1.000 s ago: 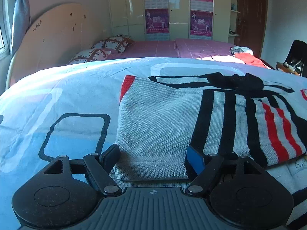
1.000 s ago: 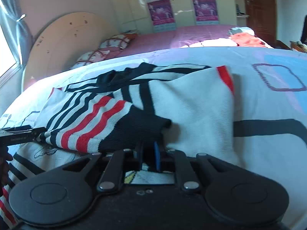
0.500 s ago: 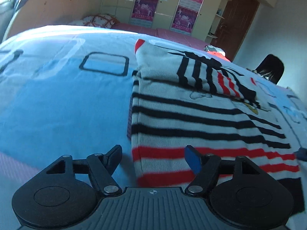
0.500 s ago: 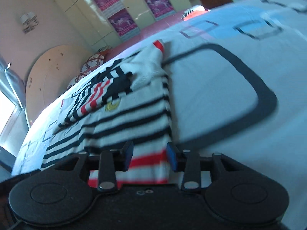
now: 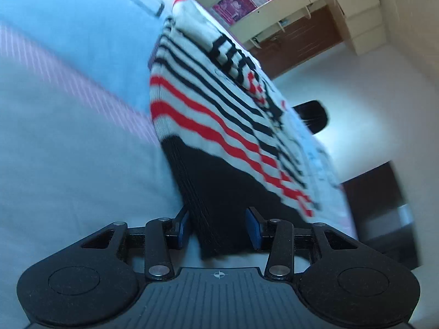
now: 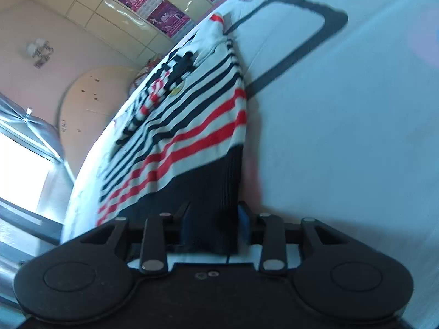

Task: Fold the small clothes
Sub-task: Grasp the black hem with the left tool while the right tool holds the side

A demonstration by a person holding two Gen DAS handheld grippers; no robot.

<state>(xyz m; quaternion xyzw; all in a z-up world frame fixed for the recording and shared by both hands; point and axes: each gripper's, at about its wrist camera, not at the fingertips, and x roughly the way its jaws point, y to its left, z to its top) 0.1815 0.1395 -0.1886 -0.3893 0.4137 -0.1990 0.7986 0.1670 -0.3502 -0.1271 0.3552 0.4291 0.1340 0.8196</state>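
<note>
A white sweater (image 5: 219, 104) with black and red stripes lies flat on the pale blue bed sheet (image 5: 68, 137), sleeves folded across its far part. Its black ribbed hem (image 5: 214, 186) points toward me. My left gripper (image 5: 218, 227) straddles the hem's left corner; its jaws are closing, with the fabric between them and the pads not clearly pressing. In the right wrist view the same sweater (image 6: 192, 126) slants away, and my right gripper (image 6: 214, 224) sits at the right corner of the hem (image 6: 208, 186). Its jaws are closing, and the fabric fills the gap between the pads.
The bed sheet (image 6: 343, 137) spreads wide to the right of the sweater. A wardrobe with purple posters (image 5: 247, 2), a brown door (image 5: 301, 41) and a dark chair (image 5: 312, 115) stand beyond the bed. A rounded headboard (image 6: 90, 96) and a bright window (image 6: 22, 170) lie to the left.
Both grippers left the folded sleeves at the sweater's far part, swept back to the black hem and rolled. The left jaws narrowed around the hem's corner; the right jaws now hold hem fabric between them.
</note>
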